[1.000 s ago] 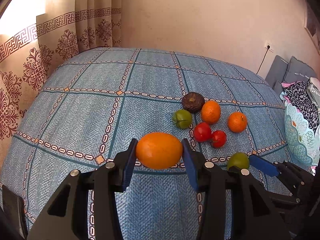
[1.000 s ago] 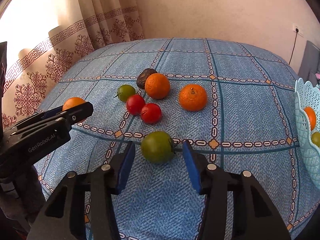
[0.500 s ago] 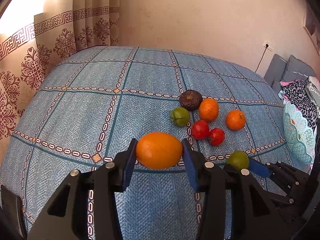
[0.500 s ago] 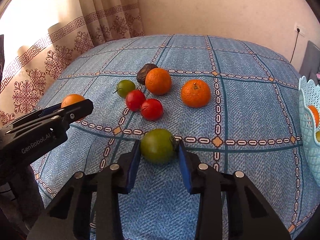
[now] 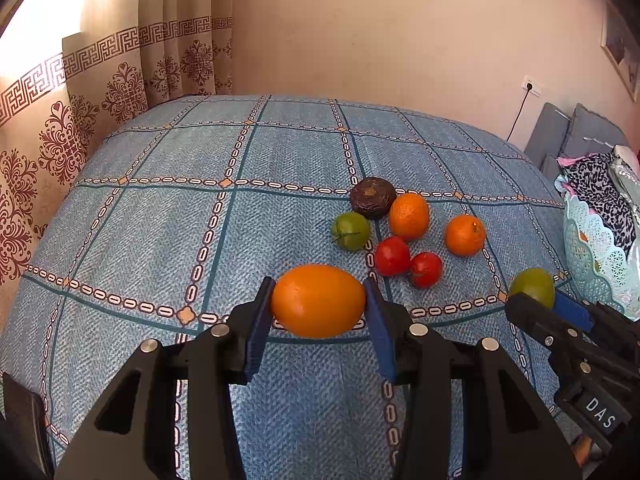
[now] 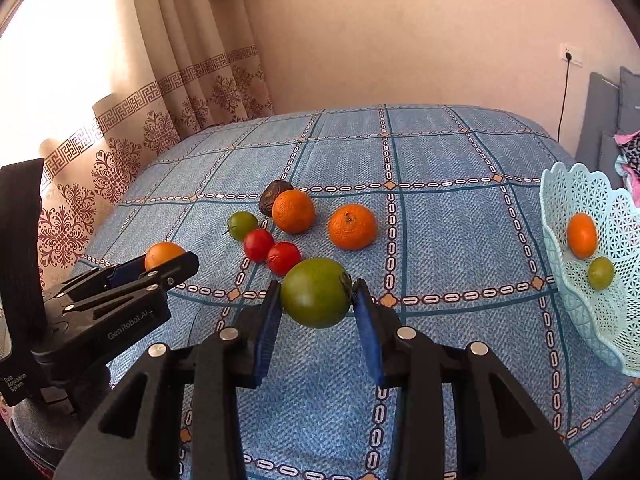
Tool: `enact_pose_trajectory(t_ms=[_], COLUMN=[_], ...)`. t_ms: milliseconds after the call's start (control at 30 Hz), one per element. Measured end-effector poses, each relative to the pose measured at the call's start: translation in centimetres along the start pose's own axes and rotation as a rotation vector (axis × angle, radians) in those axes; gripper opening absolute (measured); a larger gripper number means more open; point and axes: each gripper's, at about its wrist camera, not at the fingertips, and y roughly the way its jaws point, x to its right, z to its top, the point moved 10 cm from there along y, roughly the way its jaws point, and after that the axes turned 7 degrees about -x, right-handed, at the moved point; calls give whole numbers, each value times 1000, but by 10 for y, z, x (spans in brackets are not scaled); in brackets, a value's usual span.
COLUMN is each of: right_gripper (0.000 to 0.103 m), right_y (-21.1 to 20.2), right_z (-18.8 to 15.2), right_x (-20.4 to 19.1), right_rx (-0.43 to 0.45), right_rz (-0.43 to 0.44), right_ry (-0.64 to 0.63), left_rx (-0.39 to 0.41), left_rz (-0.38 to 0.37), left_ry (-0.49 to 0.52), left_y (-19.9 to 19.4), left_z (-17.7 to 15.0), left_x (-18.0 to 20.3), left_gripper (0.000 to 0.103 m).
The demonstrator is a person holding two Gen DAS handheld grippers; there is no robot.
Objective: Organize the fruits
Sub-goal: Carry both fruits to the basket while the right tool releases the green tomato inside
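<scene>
My left gripper (image 5: 319, 305) is shut on a large orange (image 5: 319, 300), held above the blue checked bedspread (image 5: 160, 220). My right gripper (image 6: 316, 300) is shut on a green tomato (image 6: 316, 292), lifted off the cloth. That gripper also shows at the right of the left wrist view, with the green tomato (image 5: 532, 286) in it. On the bed lie a dark brown fruit (image 5: 372, 197), two oranges (image 5: 409, 216) (image 5: 465, 235), a small green tomato (image 5: 351, 231) and two red tomatoes (image 5: 393, 256) (image 5: 425, 269). A pale blue lattice basket (image 6: 576, 200) at the right holds an orange (image 6: 582, 235) and a green fruit (image 6: 600, 273).
Patterned curtains (image 6: 168, 112) hang along the bed's left side, with a plain wall (image 5: 380, 28) behind. Grey cushions (image 5: 568, 132) and a heap of clothes (image 5: 600, 184) sit beyond the basket at the far right. Bare bedspread stretches left of the fruit cluster.
My right gripper closed on the green tomato and lifted it off the bedspread. The left gripper kept its hold on the large orange and rose slightly.
</scene>
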Motion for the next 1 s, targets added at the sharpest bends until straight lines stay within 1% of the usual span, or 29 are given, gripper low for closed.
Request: enact_pose_trajectory(t_ms=[467, 733, 1000], right_gripper=[37, 37, 37], right_y=[-51, -77, -98], right_z=[7, 6, -3], right_x=[42, 66, 107], right_rx=[96, 139, 172], right_rz=[-58, -91, -136], right_ry=[84, 124, 195], left_rx=[12, 46, 73], left_rz=[3, -14, -26], left_ry=[34, 66, 99], left_y=[-6, -24, -42], left_z=[0, 8, 11], left_x=[17, 34, 52], left_gripper=[46, 46, 46])
